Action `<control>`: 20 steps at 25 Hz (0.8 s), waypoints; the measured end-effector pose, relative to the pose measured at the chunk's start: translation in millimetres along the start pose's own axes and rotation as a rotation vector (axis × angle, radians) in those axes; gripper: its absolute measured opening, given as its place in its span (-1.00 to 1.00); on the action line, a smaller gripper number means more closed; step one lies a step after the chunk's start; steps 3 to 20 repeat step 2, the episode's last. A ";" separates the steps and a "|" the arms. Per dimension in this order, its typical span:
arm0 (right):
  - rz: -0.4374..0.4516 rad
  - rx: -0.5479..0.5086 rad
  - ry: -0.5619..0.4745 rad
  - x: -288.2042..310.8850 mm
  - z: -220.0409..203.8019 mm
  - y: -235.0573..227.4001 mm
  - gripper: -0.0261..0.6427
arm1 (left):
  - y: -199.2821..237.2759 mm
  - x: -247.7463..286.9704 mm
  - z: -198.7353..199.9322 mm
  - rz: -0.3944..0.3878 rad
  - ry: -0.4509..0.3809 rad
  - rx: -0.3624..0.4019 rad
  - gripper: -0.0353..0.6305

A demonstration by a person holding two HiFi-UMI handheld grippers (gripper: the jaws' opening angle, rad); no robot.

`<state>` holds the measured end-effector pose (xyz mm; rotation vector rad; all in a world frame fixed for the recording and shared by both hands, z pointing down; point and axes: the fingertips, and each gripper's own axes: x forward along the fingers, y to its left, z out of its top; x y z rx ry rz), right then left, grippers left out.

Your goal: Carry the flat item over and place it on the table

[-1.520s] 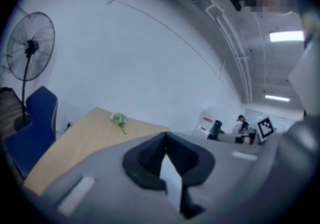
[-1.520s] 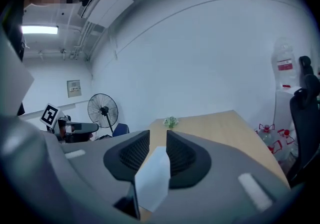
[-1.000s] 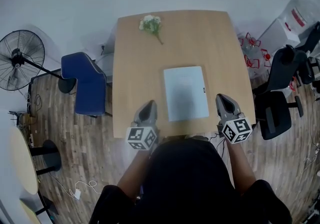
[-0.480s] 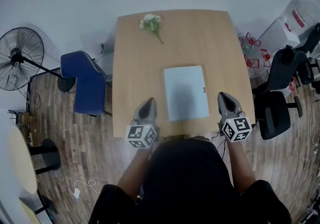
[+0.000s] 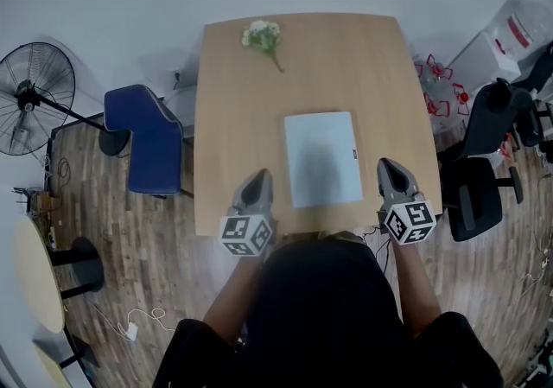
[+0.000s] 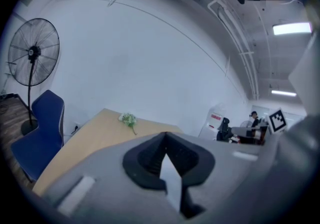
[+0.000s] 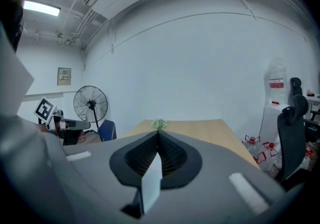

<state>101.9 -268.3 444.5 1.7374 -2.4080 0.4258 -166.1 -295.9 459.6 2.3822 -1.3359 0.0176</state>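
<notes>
The flat item, a pale white-blue rectangular sheet (image 5: 322, 159), lies flat on the wooden table (image 5: 233, 118), near its front edge and a little right of centre. My left gripper (image 5: 257, 179) hovers over the table's front edge, left of the sheet and apart from it. My right gripper (image 5: 390, 167) is held just right of the sheet, also not touching. Both are shut with nothing between the jaws, as the left gripper view (image 6: 166, 137) and the right gripper view (image 7: 158, 137) confirm. Their own bodies hide the sheet in those views.
A small bunch of white flowers (image 5: 262, 36) lies at the table's far edge. A blue chair (image 5: 147, 140) and a standing fan (image 5: 34, 97) are to the left. Black office chairs (image 5: 479, 187) and water bottles (image 5: 510, 32) crowd the right side. A round table (image 5: 34, 274) sits at lower left.
</notes>
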 end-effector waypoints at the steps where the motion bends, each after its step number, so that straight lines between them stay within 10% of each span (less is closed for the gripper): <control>1: -0.001 0.000 -0.001 1.4 0.3 -0.3 -0.92 | 0.6 1.0 0.3 -0.001 0.001 -0.002 -0.89; 20: -0.002 0.000 -0.002 2.9 0.7 -0.5 -0.92 | 1.2 2.1 0.7 -0.003 0.001 -0.004 -0.89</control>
